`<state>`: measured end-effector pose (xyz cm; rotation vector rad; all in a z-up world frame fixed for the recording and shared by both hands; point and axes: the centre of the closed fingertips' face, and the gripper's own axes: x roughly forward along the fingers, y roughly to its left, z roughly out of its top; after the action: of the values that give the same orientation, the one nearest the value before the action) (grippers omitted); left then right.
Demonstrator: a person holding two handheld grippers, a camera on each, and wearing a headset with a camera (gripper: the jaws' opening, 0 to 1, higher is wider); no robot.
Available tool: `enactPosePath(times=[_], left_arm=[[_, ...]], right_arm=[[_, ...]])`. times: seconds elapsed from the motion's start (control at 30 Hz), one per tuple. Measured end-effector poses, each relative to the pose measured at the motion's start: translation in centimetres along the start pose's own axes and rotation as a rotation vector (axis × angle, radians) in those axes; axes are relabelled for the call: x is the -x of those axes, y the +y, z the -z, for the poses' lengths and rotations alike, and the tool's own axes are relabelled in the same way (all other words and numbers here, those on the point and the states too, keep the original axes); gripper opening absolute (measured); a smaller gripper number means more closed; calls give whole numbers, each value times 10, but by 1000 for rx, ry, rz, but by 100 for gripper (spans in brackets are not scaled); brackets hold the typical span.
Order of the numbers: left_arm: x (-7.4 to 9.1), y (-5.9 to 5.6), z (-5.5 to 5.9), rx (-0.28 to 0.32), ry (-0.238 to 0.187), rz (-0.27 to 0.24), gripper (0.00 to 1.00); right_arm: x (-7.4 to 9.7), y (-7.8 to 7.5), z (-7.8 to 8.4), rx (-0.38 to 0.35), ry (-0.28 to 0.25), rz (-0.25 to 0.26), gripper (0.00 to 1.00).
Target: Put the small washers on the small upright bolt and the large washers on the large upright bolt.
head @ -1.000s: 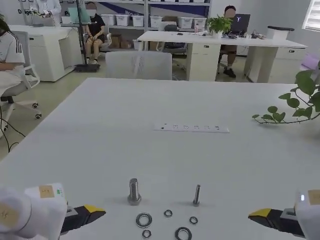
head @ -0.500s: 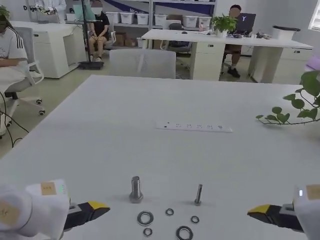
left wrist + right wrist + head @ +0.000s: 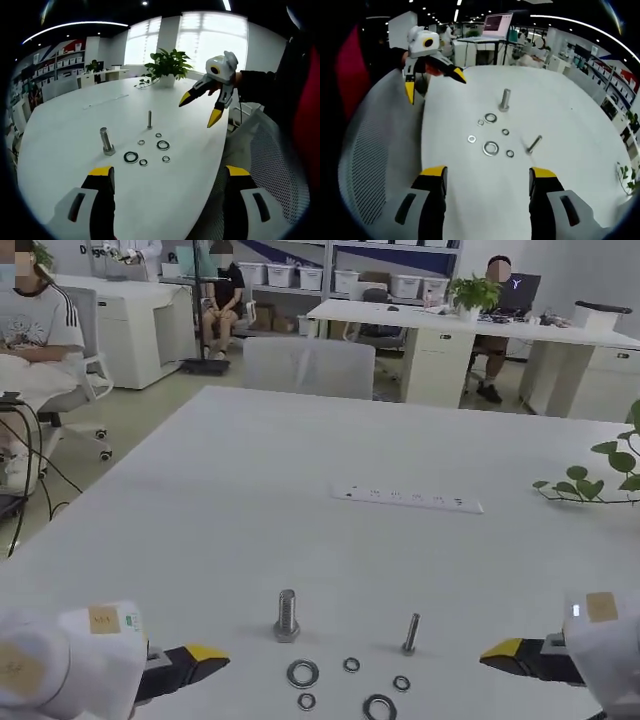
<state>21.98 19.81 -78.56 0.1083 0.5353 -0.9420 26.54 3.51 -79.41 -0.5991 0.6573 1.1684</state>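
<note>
On the white table (image 3: 300, 490) a large bolt (image 3: 287, 617) stands upright on its head, and a small bolt (image 3: 411, 634) stands to its right. Before them lie two large washers (image 3: 302, 673) (image 3: 379, 706) and several small washers (image 3: 351, 665). The left gripper (image 3: 210, 658) hovers open at the near left, clear of the washers, and the right gripper (image 3: 497, 654) hovers open at the near right. The left gripper view shows its own jaws (image 3: 170, 172) wide apart, the large bolt (image 3: 106, 141) and the small bolt (image 3: 149, 119). In the right gripper view the jaws (image 3: 488, 173) hold nothing.
A white power strip (image 3: 408, 500) lies mid-table. Plant leaves (image 3: 600, 475) reach in at the right edge. A grey chair (image 3: 308, 365) stands at the table's far side. A mesh chair back (image 3: 380, 165) sits close behind the table's near edge. People sit at desks beyond.
The head camera has shifted, so the scene sits further right. Bolts and washers lie as before, and both grippers stay open near the front edge.
</note>
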Motion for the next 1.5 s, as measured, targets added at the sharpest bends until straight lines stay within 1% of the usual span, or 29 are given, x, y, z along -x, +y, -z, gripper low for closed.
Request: enactPosePath(times=[0.2, 0.3, 0.4, 0.5, 0.7, 0.83, 0.97, 1.1, 1.27, 1.37, 1.5], left_arm=[[4, 1, -1, 7, -15, -15, 90], [5, 2, -1, 11, -24, -23, 89], [5, 1, -2, 13, -27, -26, 89], [5, -1, -3, 11, -35, -28, 89], [7, 1, -6, 13, -51, -42, 89], [7, 2, -9, 15, -60, -49, 88], [7, 3, -10, 17, -67, -54, 88], [8, 5, -10, 19, -72, -59, 88], [9, 6, -10, 21, -74, -62, 88], [9, 6, -10, 21, -75, -66, 87], [9, 7, -10, 24, -79, -71, 87]], right_arm=[[-11, 1, -9, 60, 31, -38, 63], [-15, 1, -15, 85, 36, -54, 62], [-21, -1, -17, 117, 58, -64, 61], [-27, -1, -19, 135, 82, -85, 60], [-38, -2, -23, 168, 117, -112, 55], [-47, -1, -24, 195, 150, -139, 53], [-57, 1, -21, 226, 200, -167, 48], [-66, 5, -22, 232, 216, -191, 46], [-75, 5, -17, 250, 250, -205, 45], [-79, 1, -11, 268, 287, -205, 43], [-87, 0, -10, 272, 312, -216, 41]])
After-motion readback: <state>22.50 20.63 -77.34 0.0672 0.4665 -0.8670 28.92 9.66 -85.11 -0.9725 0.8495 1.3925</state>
